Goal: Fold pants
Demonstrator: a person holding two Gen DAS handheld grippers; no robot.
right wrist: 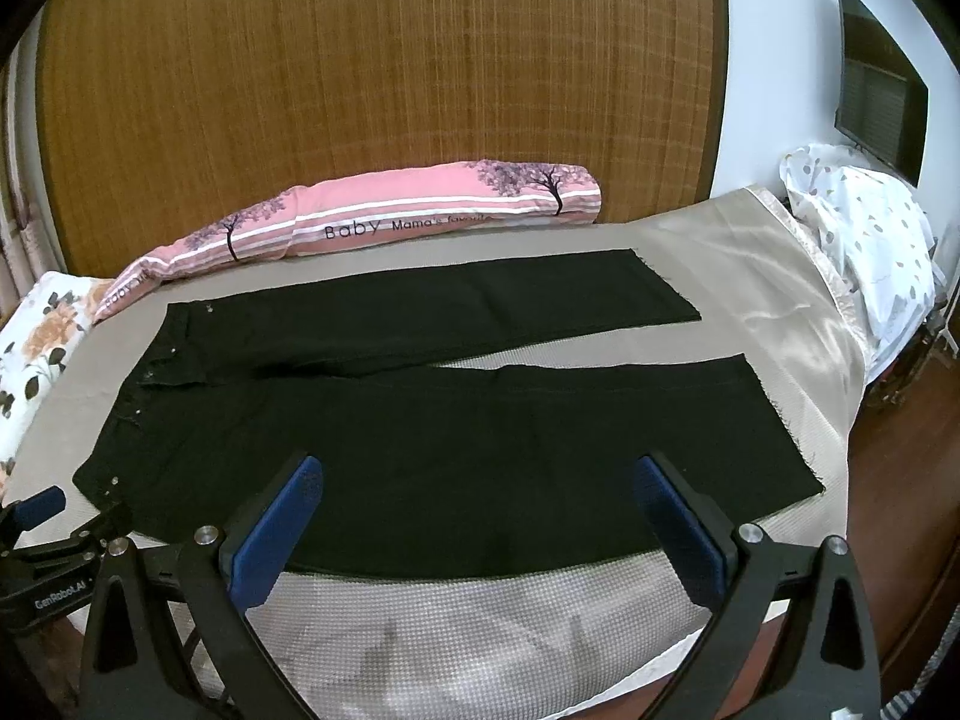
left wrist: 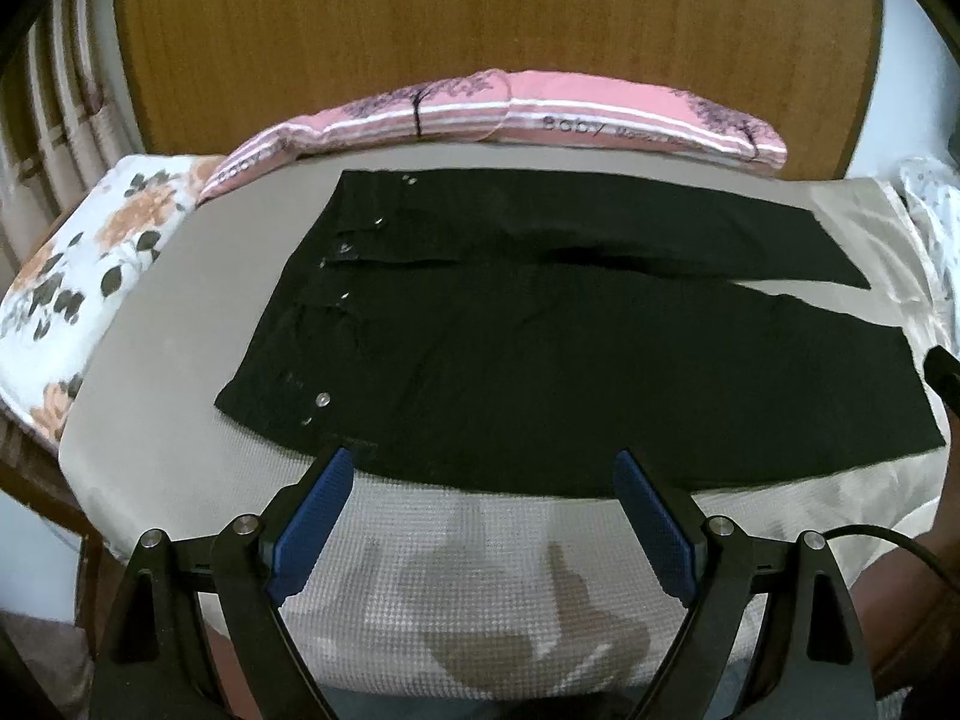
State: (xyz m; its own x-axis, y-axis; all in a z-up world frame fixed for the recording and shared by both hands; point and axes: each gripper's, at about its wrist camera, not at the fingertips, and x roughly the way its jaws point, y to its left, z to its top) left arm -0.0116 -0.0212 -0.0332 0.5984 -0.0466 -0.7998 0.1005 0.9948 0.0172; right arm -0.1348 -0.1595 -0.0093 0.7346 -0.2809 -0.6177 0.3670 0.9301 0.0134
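Both grippers hover side by side, jaws spread wide and holding nothing. The left gripper (left wrist: pixel 480 468) points forward, its blue-padded fingers (left wrist: pixel 312 516) angled outward in a broad V. The right gripper (right wrist: pixel 477 474) mirrors it — blue pads (right wrist: pixel 681 525) parted just as far. At the right camera's lower-left edge, the left tool's black body shows close beside it.

The black pants (left wrist: pixel 540 360) lie spread flat and unfolded on the bed, waistband to the left with small silver rivets and a button catching the light, legs running to the right. The two legs part in a narrow V, their raw hems slightly frayed near the bed's right edge.
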